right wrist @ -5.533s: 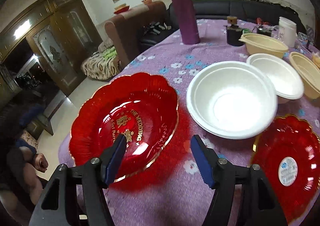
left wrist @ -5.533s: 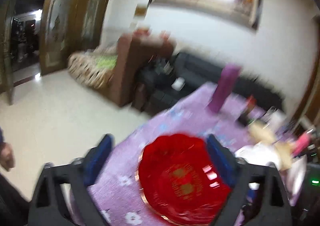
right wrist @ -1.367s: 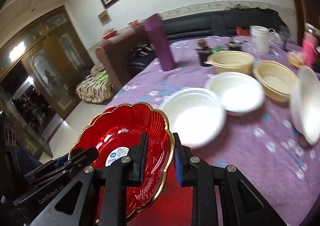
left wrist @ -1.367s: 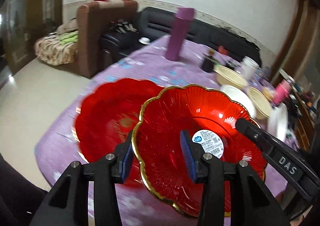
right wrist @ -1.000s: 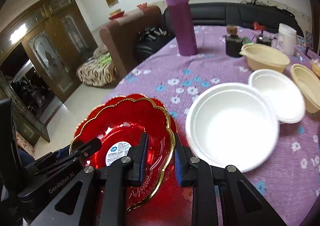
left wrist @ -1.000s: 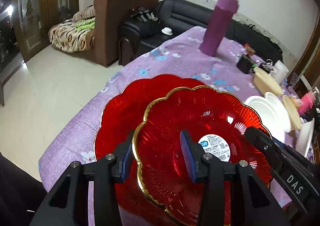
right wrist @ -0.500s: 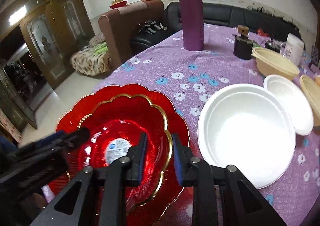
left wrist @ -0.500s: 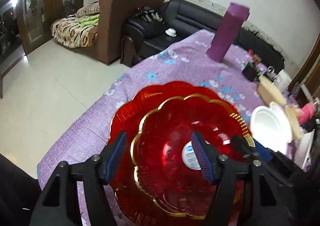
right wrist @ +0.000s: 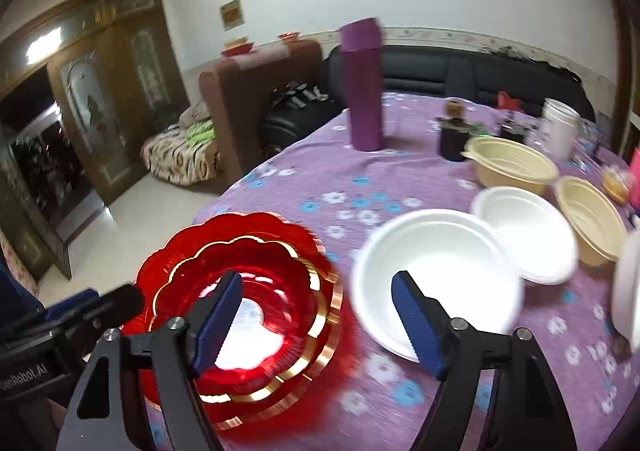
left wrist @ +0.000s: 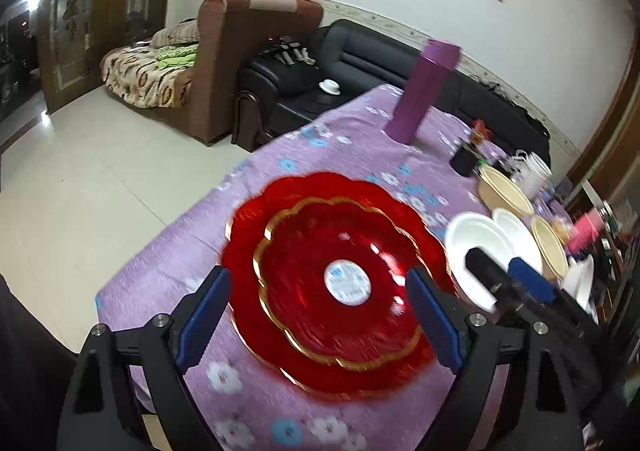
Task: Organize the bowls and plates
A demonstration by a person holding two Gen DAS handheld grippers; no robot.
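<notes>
Resting nested on the larger red plate (left wrist: 248,235), the smaller red plate (left wrist: 312,251) lay on the worktop (left wrist: 352,155) beneath the left claw (left wrist: 320,315) and right claw (right wrist: 316,317), both spread wide, gripping nothing.

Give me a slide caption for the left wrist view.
Open left gripper above two stacked red plates on the purple floral tablecloth.

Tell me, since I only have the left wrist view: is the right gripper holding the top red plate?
Observer: No. The right gripper is open and empty; the top red plate lies nested in the larger red plate.
Operator: Where is it aimed?
Observer: One finger is in front of the red plates, the other in front of the large white bowl.
Operator: Is that bowl clear of its neighbour?
Observer: No, the small white bowl overlaps its far rim.
</notes>
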